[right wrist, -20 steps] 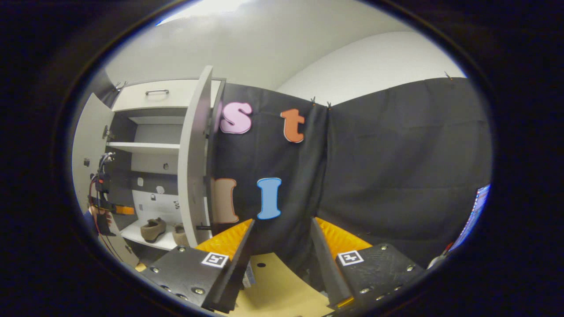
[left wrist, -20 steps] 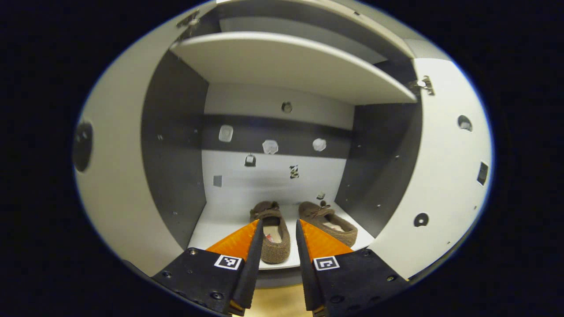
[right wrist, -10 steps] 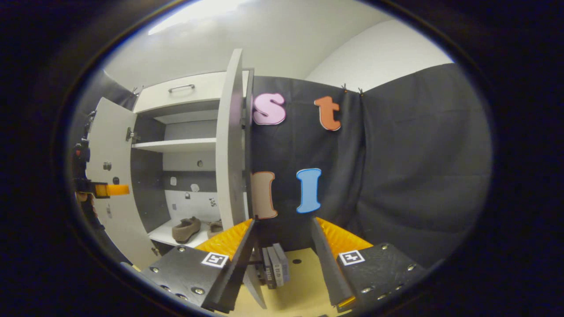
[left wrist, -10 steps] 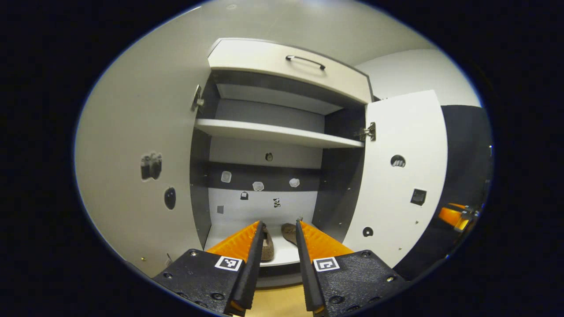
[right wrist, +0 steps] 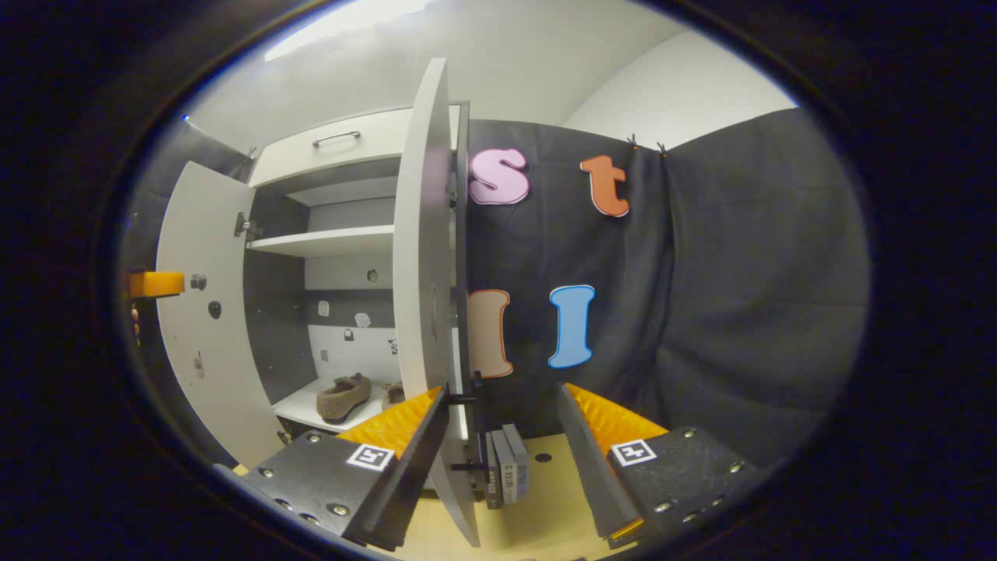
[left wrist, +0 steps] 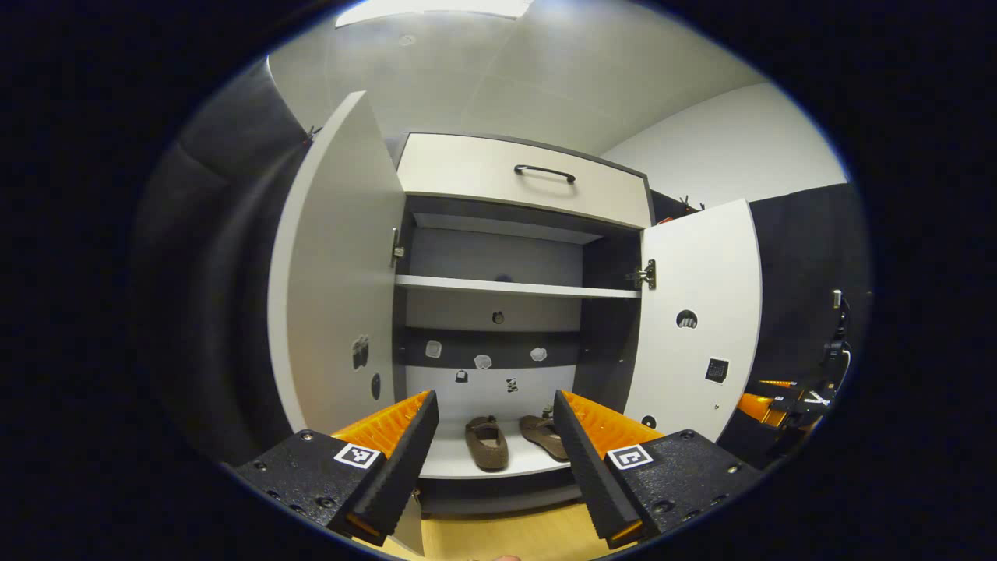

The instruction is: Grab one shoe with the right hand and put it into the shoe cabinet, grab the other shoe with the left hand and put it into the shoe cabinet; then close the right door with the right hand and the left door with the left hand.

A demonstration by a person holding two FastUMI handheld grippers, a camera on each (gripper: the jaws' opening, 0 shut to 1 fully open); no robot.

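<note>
Left gripper view: left gripper (left wrist: 492, 436) agape, empty, now farther back than a second ago; both shoes (left wrist: 487, 442) on bottom shelf of shoe cabinet (left wrist: 514, 312).

Right gripper view: right gripper (right wrist: 498, 436) agape, empty, nearer right door (right wrist: 423, 296) edge. Risk: misjudged push, finger catching door edge.

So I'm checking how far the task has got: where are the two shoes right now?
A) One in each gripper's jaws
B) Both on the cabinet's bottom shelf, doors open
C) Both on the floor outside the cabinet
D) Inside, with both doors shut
B: both shoes lie side by side on the bottom shelf, with the left door and right door wide open.
</note>
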